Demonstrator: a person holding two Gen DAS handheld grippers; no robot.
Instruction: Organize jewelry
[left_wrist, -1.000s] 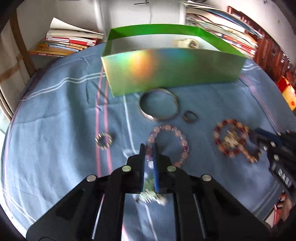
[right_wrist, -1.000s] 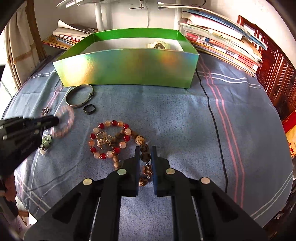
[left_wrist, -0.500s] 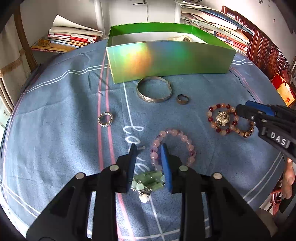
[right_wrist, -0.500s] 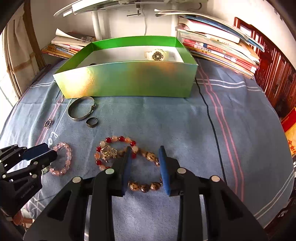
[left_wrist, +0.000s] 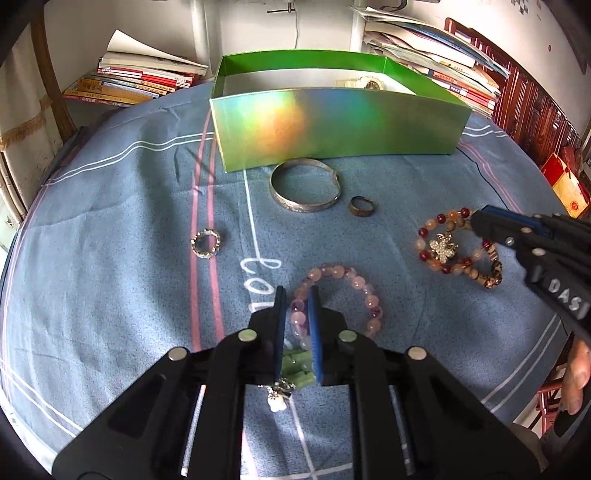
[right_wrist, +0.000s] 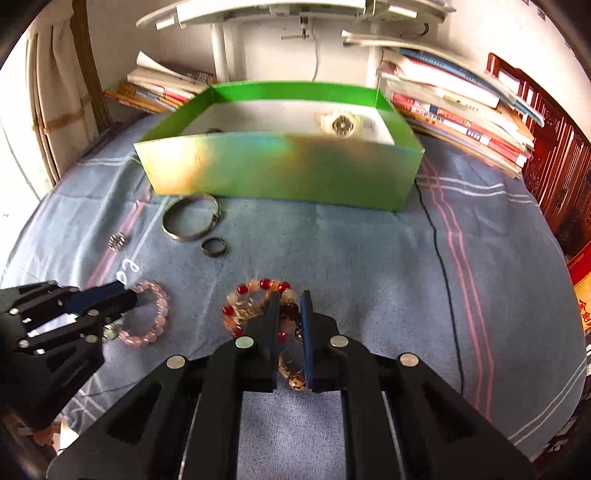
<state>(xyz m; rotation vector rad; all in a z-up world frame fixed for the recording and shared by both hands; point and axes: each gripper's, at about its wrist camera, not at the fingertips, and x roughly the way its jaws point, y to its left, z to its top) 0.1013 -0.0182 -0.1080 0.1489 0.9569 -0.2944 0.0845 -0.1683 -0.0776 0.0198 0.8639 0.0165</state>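
Best closing squarely on bead strands, not cloth: left gripper (left_wrist: 295, 295), low at six o'clock, jaws narrowly parted astride the pink bracelet (left_wrist: 338, 299), then right gripper (right_wrist: 288, 299), likewise low, jaws slightly apart straddling the red-and-amber bracelet (right_wrist: 258, 295), green box (right_wrist: 280, 173) waiting at twelve o'clock.

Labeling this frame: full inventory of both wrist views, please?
box: 1, green holographic, back of the cloth
watch: 1, pale, inside box
bangle: 1, silver, before box
plain ring: 1, dark metal, right of bangle
sparkly ring: 1, silver, left
pink bracelet: 1, between left tongs' fingers
red-orange bracelet: 1, with flower charm, right
brown bracelet: 1, beside it
books: stacks behind
cloth: 1, blue striped
left tongs: partly open
right tongs: partly open
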